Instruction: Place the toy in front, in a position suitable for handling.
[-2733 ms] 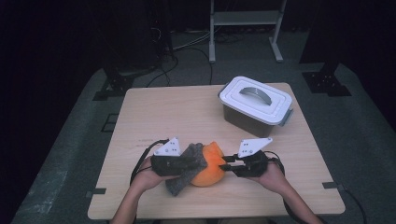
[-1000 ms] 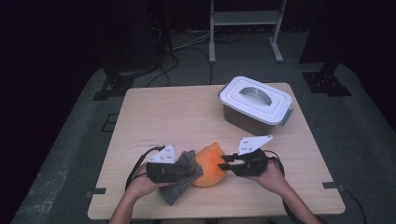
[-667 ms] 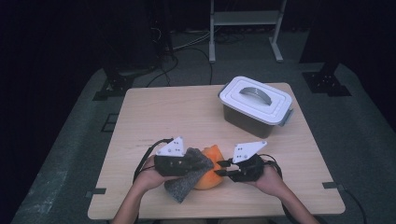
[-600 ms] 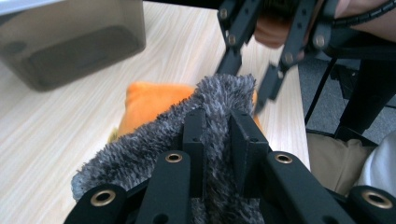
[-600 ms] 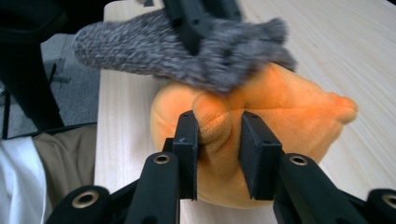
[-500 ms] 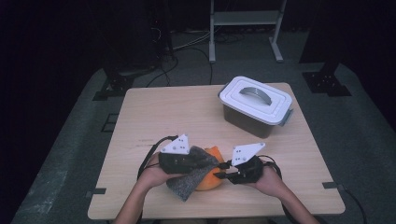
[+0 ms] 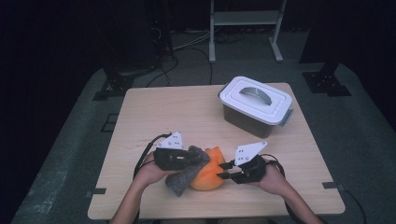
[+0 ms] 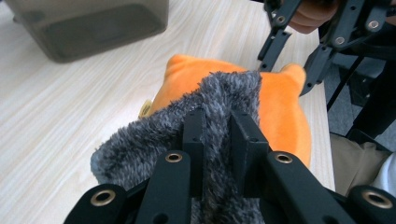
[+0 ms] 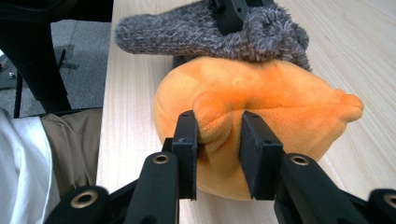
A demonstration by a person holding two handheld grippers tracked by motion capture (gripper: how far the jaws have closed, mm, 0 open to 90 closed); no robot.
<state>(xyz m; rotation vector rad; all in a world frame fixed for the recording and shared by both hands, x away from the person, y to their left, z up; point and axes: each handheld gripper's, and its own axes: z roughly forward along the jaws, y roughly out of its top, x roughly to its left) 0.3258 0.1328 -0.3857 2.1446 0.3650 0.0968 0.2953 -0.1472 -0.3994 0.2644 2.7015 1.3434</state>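
At the table's (image 7: 140,112) six o'clock edge, the left gripper (image 7: 180,158) is clenching a soft grey sock (image 7: 184,175), draping it over the squashy orange plush toy (image 7: 208,172), whose pinched fold the right gripper (image 7: 229,170) is grasping.

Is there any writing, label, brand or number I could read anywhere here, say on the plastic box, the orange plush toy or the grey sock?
No readable text in any view.
Storage box: white lid and grey handle, no lettering visible.
Orange plush toy: a small pale tag sticks out at its side, too small and blurred to read.
Grey fuzzy sock: no label visible.
White plates on the left tool and right tool: dark dots, no words.
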